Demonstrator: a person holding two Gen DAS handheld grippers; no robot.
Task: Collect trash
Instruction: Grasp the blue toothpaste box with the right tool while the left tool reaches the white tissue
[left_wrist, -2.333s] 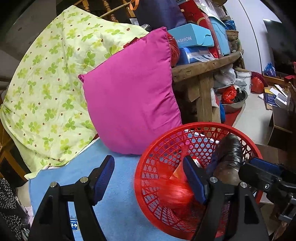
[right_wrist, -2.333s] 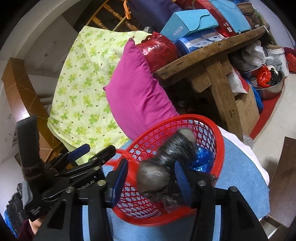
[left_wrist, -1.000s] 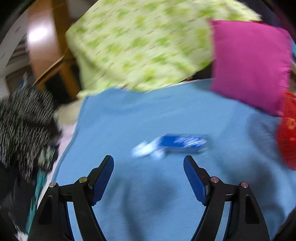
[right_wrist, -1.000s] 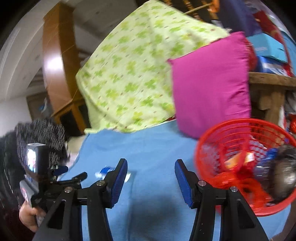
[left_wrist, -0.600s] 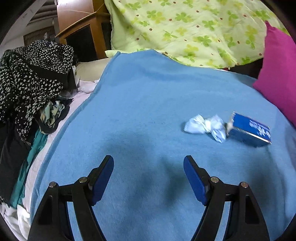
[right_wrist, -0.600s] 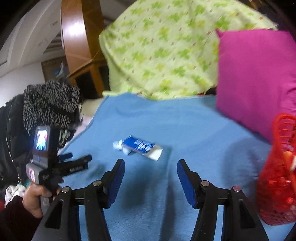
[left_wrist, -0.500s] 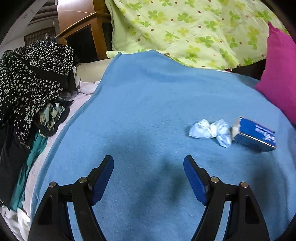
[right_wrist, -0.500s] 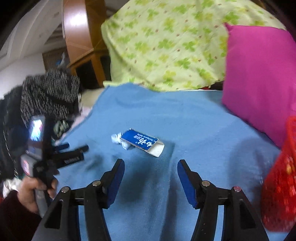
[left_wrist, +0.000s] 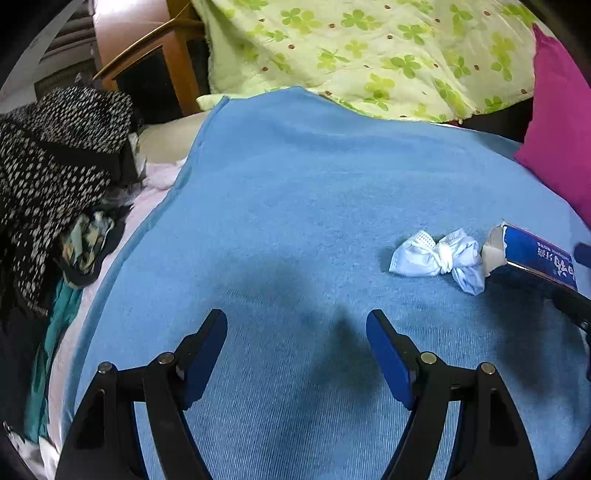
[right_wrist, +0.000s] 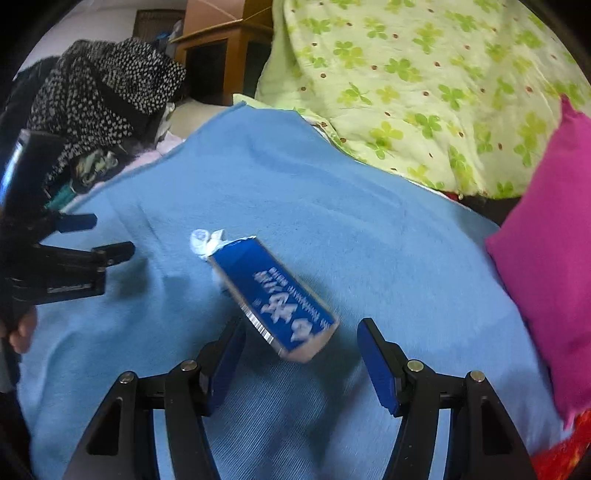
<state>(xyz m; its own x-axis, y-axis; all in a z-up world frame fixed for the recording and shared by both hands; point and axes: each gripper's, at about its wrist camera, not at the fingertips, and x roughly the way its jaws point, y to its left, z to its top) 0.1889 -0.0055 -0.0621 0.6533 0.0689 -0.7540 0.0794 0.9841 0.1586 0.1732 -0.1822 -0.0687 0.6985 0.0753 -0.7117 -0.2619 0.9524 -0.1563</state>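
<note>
A blue carton box (right_wrist: 273, 295) lies on the blue blanket (right_wrist: 369, 229), its near end just ahead of my right gripper (right_wrist: 301, 356), which is open and empty. A crumpled white face mask (left_wrist: 439, 260) lies against the box's far end (left_wrist: 535, 254); its tip shows in the right wrist view (right_wrist: 205, 240). My left gripper (left_wrist: 295, 349) is open and empty, low over bare blanket (left_wrist: 295, 184), to the left of the mask. It also shows at the left of the right wrist view (right_wrist: 92, 236).
A magenta pillow (right_wrist: 554, 277) stands at the right, with a green clover quilt (right_wrist: 424, 85) behind. A black-and-white spotted garment pile (left_wrist: 48, 173) lies off the blanket's left edge. A bit of the red basket (right_wrist: 569, 450) shows at the bottom right.
Both grippers swung left from the red basket to the blanket. My right gripper has closed in on the blue box, which now sits just ahead of its open fingers. The left gripper barely moved lately.
</note>
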